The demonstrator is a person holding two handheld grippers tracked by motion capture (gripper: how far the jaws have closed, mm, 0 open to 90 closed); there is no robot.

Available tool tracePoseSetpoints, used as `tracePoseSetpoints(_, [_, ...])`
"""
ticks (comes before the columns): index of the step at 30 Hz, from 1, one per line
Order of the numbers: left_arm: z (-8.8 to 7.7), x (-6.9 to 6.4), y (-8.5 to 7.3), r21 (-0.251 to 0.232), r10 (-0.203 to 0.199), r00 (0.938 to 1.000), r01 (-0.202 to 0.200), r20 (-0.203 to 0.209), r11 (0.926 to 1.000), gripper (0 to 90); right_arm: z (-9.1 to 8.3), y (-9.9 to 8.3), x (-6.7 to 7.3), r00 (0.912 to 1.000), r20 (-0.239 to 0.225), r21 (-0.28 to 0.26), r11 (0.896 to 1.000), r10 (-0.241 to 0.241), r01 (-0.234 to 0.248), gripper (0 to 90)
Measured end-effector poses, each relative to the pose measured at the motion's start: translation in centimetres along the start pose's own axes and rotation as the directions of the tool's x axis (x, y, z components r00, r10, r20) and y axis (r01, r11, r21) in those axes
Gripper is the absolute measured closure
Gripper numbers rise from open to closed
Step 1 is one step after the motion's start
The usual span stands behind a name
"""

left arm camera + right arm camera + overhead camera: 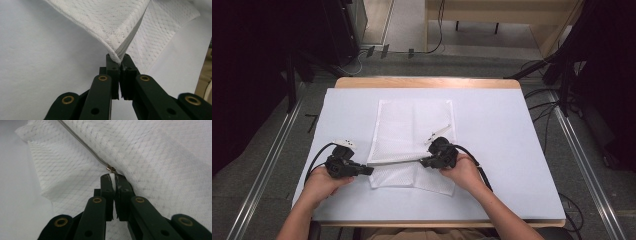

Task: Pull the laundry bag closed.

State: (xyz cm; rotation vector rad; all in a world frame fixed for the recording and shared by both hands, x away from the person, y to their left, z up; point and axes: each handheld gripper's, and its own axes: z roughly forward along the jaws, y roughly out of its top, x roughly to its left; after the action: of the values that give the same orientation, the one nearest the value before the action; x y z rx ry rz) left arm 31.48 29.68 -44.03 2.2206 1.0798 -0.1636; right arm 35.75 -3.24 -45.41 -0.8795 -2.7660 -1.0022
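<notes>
The mesh bag point(412, 135) looks light and limp, best held by its zipper point(130, 41). The left gripper point(119, 61) has its jaws pinching the zipper's end corner; the right gripper point(113, 180) has its jaws pinching the white pull tab point(113, 181) farther along.

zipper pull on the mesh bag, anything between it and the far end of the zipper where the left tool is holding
Nothing visible. The right tool is shut on the white zipper pull, the left tool on the mesh bag at the zipper's end. The zipper runs taut and bare between them, raised off the table.
</notes>
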Motion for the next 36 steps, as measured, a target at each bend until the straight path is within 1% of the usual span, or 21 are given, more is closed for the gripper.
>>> tracePoseSetpoints(1, [0.0,0.0,0.0,0.002,0.001,1.0,-0.001,-0.002,1.0,87.9,-0.1,-0.1,0.0,1.0,0.0,0.001,1.0,0.0,0.0,87.9])
tracePoseSetpoints(2, [0.0,0.0,0.0,0.003,0.001,1.0,-0.001,-0.002,1.0,87.9,-0.3,-0.3,-0.1,0.9999,0.011,0.007,1.0,0.0,0.0,87.9])
tracePoseSetpoints(7, [0.0,0.0,0.0,0.005,0.005,1.0,-0.005,0.001,1.0,87.9,-0.7,-0.5,-0.4,0.9999,0.009,0.0,1.0,0.007,-0.007,87.9])
tracePoseSetpoints(16, [0.0,0.0,0.0,0.008,0.005,1.0,-0.005,0.003,1.0,87.9,-1.6,-1.2,-0.7,0.9998,0.021,0.014,1.0,0.007,-0.007,87.9])
tracePoseSetpoints(18, [0.0,0.0,-0.1,0.008,0.005,1.0,-0.005,0.004,1.0,87.9,-1.9,-1.6,-0.9,0.9996,0.024,0.01,1.0,0.016,-0.016,87.9])
tracePoseSetpoints(19, [0.0,0.0,-0.1,0.009,0.006,1.0,-0.006,0.005,0.9999,87.9,-2.1,-2.0,-1.2,0.9991,0.023,0.004,0.999,0.035,-0.035,87.9])
tracePoseSetpoints(22, [0.0,0.0,-0.1,0.004,0.002,1.0,-0.002,0.007,1.0,87.8,-2.2,-2.2,-1.3,0.9988,0.02,-0.002,0.999,0.043,-0.043,87.9])
tracePoseSetpoints(24, [-0.1,0.1,-0.1,0.003,0.004,0.9999,-0.004,0.011,1.0,87.8,-2.2,-2.3,-1.3,0.9992,0.022,-0.004,0.999,0.034,-0.034,87.9])
tracePoseSetpoints(26, [-0.1,0.1,-0.1,0.004,0.006,1.0,-0.006,0.006,1.0,87.9,-2.4,-2.3,-1.2,0.9989,0.021,-0.004,0.999,0.041,-0.041,87.9])
tracePoseSetpoints(28, [-0.2,0.2,-0.1,0.004,0.005,0.9999,-0.005,0.011,1.0,87.8,-2.4,-2.4,-1.2,0.9991,0.028,-0.003,0.999,0.032,-0.032,87.9])
tracePoseSetpoints(29, [-0.2,0.2,-0.2,0.003,0.004,0.9999,-0.004,0.012,1.0,87.8,-2.6,-2.5,-1.2,0.9988,0.028,-0.002,0.999,0.041,-0.041,87.9])
tracePoseSetpoints(36, [-0.2,0.2,-0.1,0.005,0.001,0.9999,-0.001,0.015,1.0,87.8,-2.9,-2.8,-1.5,0.9982,0.035,-0.001,0.999,0.05,-0.05,87.9])
